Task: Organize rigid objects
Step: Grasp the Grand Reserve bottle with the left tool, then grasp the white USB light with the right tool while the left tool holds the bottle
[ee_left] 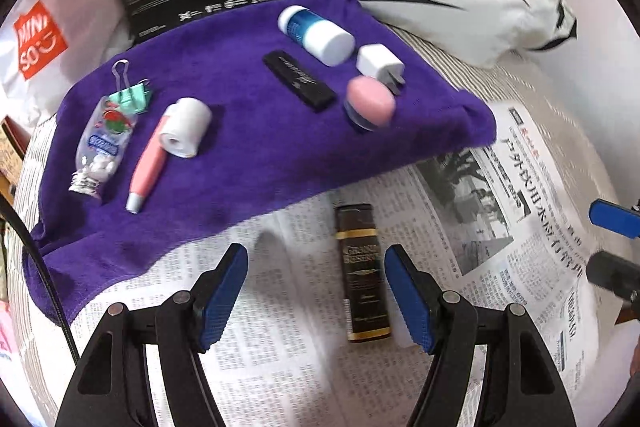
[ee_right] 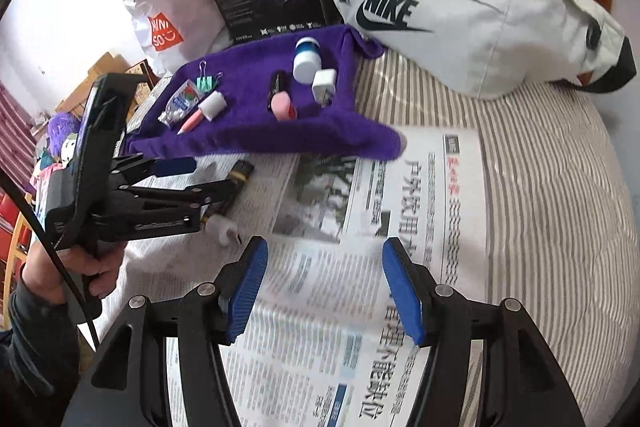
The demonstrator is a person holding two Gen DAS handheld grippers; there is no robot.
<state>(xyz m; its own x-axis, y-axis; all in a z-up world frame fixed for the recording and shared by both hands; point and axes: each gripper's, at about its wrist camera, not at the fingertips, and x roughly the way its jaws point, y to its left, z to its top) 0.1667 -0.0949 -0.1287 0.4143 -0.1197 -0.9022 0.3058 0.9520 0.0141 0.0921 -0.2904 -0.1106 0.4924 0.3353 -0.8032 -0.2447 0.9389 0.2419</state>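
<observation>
Striped bed (ee_right: 540,187) carried newspaper (ee_left: 280,367) and a purple towel (ee_left: 240,155) lined with sorted items. Left gripper (ee_left: 316,291), fingers spread and empty, straddled the dark box (ee_left: 362,275) lying on the newspaper, likely lining up a grab. Right gripper (ee_right: 324,291) hung released, empty, clear.

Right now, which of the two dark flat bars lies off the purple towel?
The brown gold-banded bar, lying on the newspaper between the left gripper's open fingers. The black bar sits on the purple towel.
</observation>
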